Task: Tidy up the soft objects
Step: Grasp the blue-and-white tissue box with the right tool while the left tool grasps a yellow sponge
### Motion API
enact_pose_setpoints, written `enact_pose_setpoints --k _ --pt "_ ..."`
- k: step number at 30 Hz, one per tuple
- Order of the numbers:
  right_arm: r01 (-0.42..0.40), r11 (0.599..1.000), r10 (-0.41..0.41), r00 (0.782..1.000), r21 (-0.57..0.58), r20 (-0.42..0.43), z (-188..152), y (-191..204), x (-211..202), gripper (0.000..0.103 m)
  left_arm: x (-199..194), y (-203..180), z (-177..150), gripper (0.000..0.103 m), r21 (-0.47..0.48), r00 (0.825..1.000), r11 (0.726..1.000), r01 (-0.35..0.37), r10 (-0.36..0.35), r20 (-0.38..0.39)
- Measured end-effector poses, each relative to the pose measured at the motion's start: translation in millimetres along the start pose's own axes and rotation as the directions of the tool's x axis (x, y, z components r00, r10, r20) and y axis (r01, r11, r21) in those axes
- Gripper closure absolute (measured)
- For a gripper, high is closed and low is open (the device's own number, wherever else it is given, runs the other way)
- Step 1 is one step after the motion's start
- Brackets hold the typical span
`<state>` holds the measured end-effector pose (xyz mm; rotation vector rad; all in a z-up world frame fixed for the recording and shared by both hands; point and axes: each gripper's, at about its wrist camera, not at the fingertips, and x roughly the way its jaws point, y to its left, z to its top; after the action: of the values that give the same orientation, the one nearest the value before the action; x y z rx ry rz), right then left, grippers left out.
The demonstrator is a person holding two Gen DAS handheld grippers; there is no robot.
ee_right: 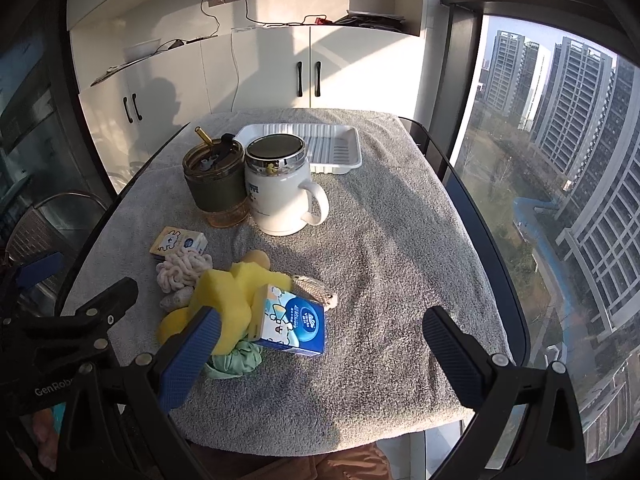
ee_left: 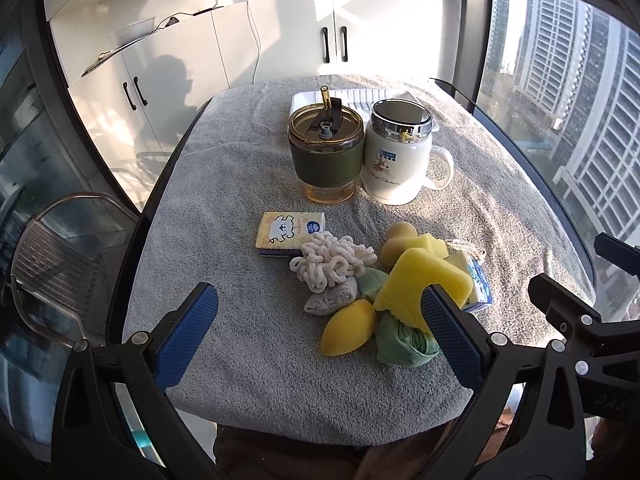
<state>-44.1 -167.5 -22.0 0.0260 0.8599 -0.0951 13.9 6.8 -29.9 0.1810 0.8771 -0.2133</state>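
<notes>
My left tongs (ee_left: 316,330) and right tongs (ee_right: 320,350) gape, both empty. Sponge (ee_left: 424,284) pile lies beyond, against left tongs' right finger, left of right tongs.

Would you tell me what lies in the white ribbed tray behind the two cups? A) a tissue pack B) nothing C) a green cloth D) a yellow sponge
B: in the right wrist view the white tray shows only its bare ribbed floor.
</notes>
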Motion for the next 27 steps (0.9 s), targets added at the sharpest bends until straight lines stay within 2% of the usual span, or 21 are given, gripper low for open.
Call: enact_pose_setpoints --k 1,5,6,9,11,12,14,17,21,24,27 --pt "-0.029 1.000 0.029 1.000 -0.012 -0.007 -1.6 -1.3 5.1 0.003 4.1 0.9 -2.0 0.002 0.004 1.000 1.000 0.003 -0.003 -0.006" --pt "-0.106 0.993 0.103 0.993 -0.052 -0.056 -9.4 -6.5 29.4 0.024 20.2 2.6 -7.9 0.023 0.029 0.999 0.999 0.029 -0.028 -0.030" --pt "-0.115 0.991 0.111 0.992 -0.065 -0.063 -11.7 -7.3 34.0 0.024 24.6 1.8 -10.1 0.023 0.043 0.998 0.998 0.049 -0.047 -0.036" --pt "-0.154 0.972 0.145 0.988 -0.179 -0.060 -24.3 -5.7 47.6 0.024 34.5 -4.5 -18.5 0.025 0.107 0.993 0.988 0.108 -0.103 -0.049" --pt "-0.164 0.943 0.160 0.986 -0.288 -0.035 -34.3 -3.8 52.6 0.024 38.6 -10.0 -23.2 0.025 0.144 0.988 0.977 0.155 -0.150 -0.048" --pt "-0.169 0.926 0.174 0.985 -0.337 -0.018 -38.8 -3.7 55.6 0.021 41.4 -13.0 -24.8 0.025 0.156 0.986 0.974 0.165 -0.159 -0.052" --pt "-0.191 0.901 0.192 0.981 -0.389 -0.037 -43.8 -5.5 66.8 0.014 47.3 -19.8 -26.0 0.024 0.171 0.979 0.964 0.202 -0.192 -0.073" --pt "-0.244 0.877 0.238 0.969 -0.414 -0.065 -46.7 -8.1 82.7 0.014 48.7 -32.0 -28.2 0.024 0.201 0.965 0.944 0.260 -0.248 -0.083" --pt "-0.258 0.863 0.256 0.964 -0.435 -0.065 -46.3 -9.5 100.2 0.014 49.7 -48.9 -28.9 0.024 0.243 0.944 0.913 0.329 -0.315 -0.097" --pt "-0.289 0.839 0.297 0.953 -0.460 -0.057 -45.4 -8.4 108.8 0.014 59.4 -58.3 -25.2 0.023 0.251 0.943 0.909 0.333 -0.317 -0.103" --pt "-0.308 0.830 0.321 0.946 -0.465 -0.054 -42.9 -5.8 118.2 0.015 68.3 -62.7 -22.3 0.023 0.245 0.948 0.916 0.318 -0.303 -0.096"
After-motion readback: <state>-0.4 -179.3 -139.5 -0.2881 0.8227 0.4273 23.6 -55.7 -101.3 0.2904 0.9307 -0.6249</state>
